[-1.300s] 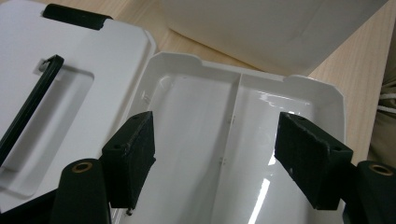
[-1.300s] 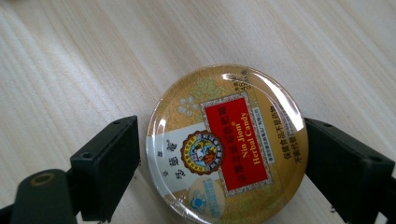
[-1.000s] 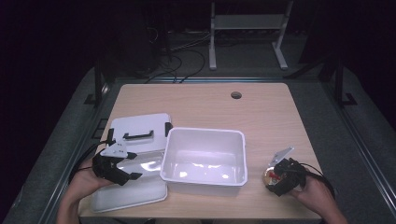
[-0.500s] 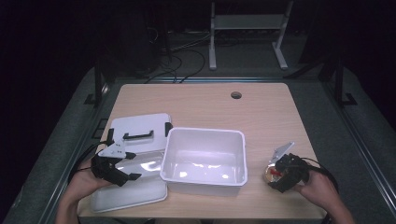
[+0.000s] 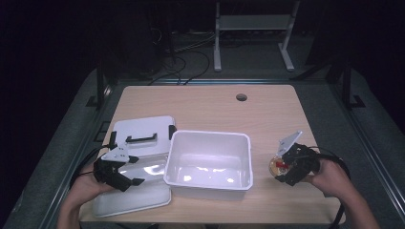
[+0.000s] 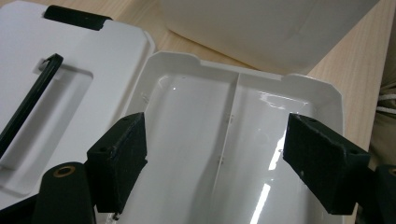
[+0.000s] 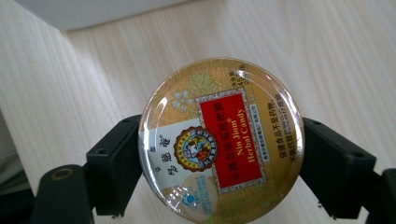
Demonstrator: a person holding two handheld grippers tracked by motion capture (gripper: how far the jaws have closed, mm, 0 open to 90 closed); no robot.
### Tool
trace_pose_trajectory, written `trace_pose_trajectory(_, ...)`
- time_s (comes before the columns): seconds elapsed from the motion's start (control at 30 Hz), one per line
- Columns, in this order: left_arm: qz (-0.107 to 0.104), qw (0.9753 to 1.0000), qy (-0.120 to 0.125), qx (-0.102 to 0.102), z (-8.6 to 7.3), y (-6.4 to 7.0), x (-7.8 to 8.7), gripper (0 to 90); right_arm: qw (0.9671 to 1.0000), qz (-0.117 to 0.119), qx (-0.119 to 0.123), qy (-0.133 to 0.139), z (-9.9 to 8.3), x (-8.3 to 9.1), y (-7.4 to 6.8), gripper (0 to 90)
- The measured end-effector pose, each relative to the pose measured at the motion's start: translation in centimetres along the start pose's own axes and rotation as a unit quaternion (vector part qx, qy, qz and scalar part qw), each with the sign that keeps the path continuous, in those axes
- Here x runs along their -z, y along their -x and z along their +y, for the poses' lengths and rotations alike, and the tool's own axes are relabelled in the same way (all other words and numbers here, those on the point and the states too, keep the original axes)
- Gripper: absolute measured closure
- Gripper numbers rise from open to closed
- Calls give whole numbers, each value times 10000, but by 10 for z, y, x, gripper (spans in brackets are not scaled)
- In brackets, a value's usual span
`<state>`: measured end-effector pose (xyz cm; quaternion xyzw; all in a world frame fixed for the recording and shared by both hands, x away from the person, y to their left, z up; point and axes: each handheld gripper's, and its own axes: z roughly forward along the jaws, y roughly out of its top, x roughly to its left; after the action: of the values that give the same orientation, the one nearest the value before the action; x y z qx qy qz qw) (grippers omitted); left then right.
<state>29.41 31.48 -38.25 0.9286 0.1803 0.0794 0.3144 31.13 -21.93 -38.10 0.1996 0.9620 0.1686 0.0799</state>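
A round gold and red candy tin [image 7: 222, 142] sits clamped between the black jaws of my right gripper [image 7: 219, 163], just above the wooden table. From above, the tin [image 5: 277, 166] and right gripper [image 5: 282, 168] are to the right of a deep white bin [image 5: 210, 134]. My left gripper [image 5: 135, 170] hovers open over a shallow white divided tray [image 5: 143, 196] at the front left. In the left gripper view, the jaws of the left gripper [image 6: 217, 154] stand wide apart above the tray [image 6: 187, 116] with nothing between them.
A white lid with a black handle [image 5: 142, 130] lies behind the tray, touching the bin's left side. The table [image 5: 205, 105] has a round cable hole [image 5: 241, 97] at the back. Cables trail from both grippers. A metal stand is beyond the table.
My right gripper has shifted slightly away from the table's front edge with the tin in it. The left gripper has barely moved.
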Motion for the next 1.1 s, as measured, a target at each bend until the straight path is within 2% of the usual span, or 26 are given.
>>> trace_pose_trajectory(0.3, 44, 10000, -14, 19, 0, 0, -2, 198, 9996, -21, 212, 175, 18, 22, 5, 199)
trace_pose_trajectory(0.6, 35, 10000, 7, 6, 0, 1, -2, 194, 9989, -78, 434, 174, 38, 42, 5, 199)
trace_pose_trajectory(0.87, 40, 10000, 5, 17, 0, 1, -2, 194, 9982, -90, 573, 176, 53, 52, 2, 199)
trace_pose_trajectory(1.1, 35, 10000, -15, 39, -1, 1, -3, 192, 9967, -61, 758, 267, 74, 59, -2, 199)
